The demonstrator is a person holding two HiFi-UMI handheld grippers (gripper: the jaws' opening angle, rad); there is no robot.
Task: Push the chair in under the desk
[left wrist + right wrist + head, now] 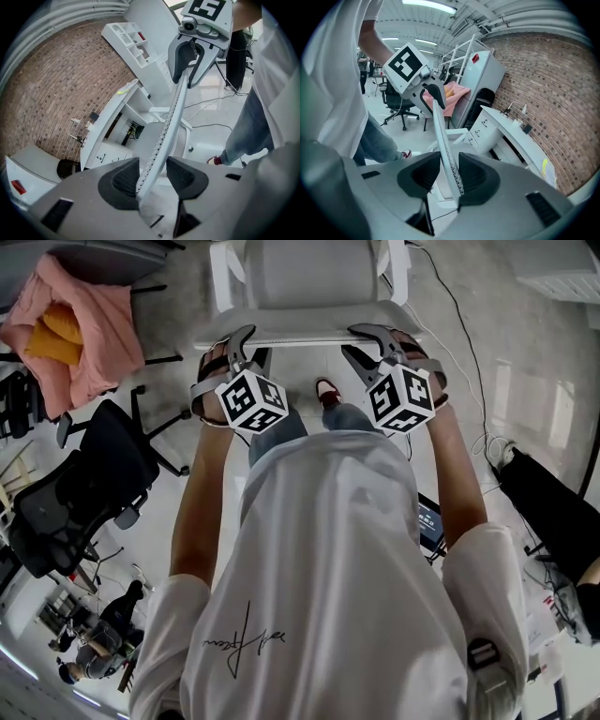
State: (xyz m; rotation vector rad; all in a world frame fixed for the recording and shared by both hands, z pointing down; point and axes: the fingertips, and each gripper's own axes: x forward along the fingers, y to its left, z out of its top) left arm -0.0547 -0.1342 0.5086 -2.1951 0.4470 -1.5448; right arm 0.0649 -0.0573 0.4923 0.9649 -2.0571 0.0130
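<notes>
The white chair [309, 277] stands right in front of the person, its seat facing the desk [110, 124] and close to the opening, but to my eye not yet tucked under. Both tongs are clamped on the top rim of the backrest [300, 334] - the left gripper [242, 341] near one end with its jaws set wide, the right gripper [375, 337] near the other with a narrower bite.

The rim sits slanted between the left pads, so a hard shove could let it slip out there. If one hand pushes harder, the chair may swing and catch an armrest [220, 277] on the desk edge. A cable [459, 334] trails on the floor to the right - a wheel could snag it if the chair drifts that way
</notes>
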